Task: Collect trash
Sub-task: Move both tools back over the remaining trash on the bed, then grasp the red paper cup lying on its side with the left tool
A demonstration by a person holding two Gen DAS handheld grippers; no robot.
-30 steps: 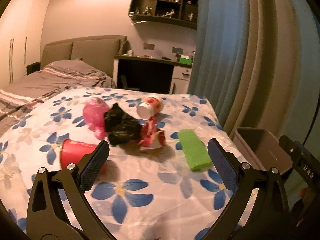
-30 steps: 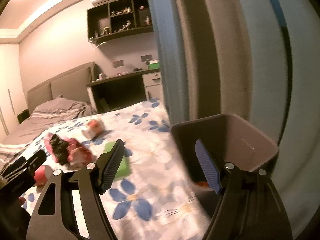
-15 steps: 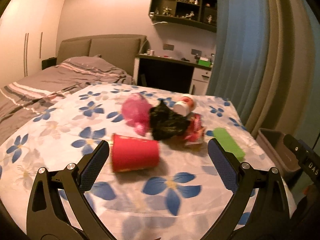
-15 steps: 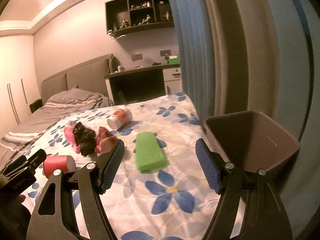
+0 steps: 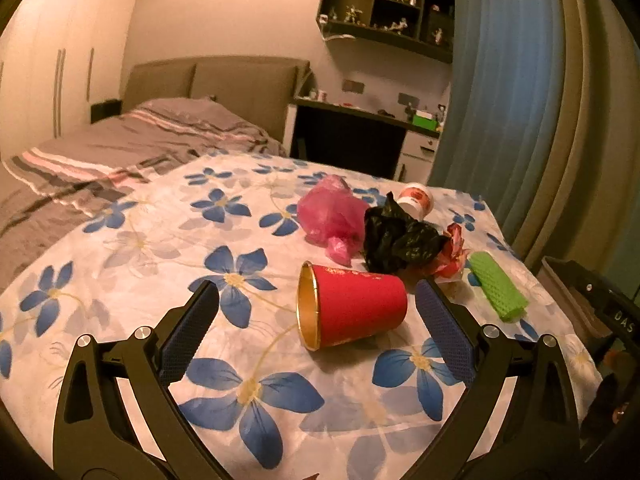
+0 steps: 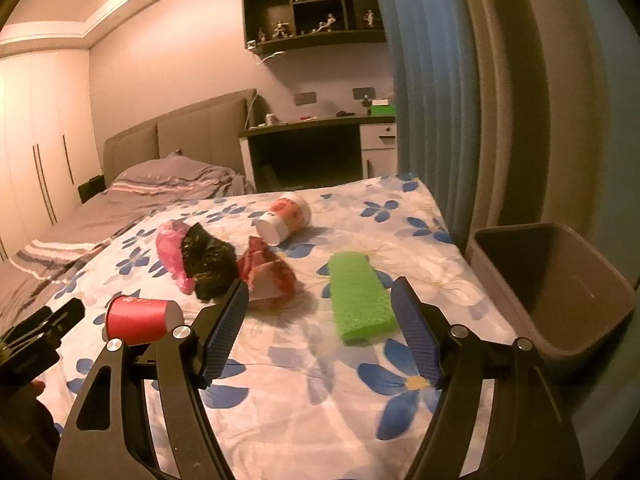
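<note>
- Left wrist view: red cup (image 5: 352, 307) lies on its side on the flowered bedspread (image 5: 132, 240), between the spread fingers of the left claw (image 5: 320, 332), which holds nothing.
- Behind the cup: pink bag (image 5: 332, 216), black bag (image 5: 396, 238), green sponge (image 5: 498, 290).
- Right wrist view: right claw (image 6: 320, 332) spread wide, empty, just short of the sponge.
- Brown bin (image 6: 560, 280) stands beside the bed, near the curtain (image 6: 432, 120).

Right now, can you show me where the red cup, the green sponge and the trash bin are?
red cup (image 5: 356, 306): left wrist view, on its red side wall.
green sponge (image 6: 360, 300): right wrist view, on its flat top face.
trash bin (image 6: 560, 280): right wrist view, on its inner wall.
</note>
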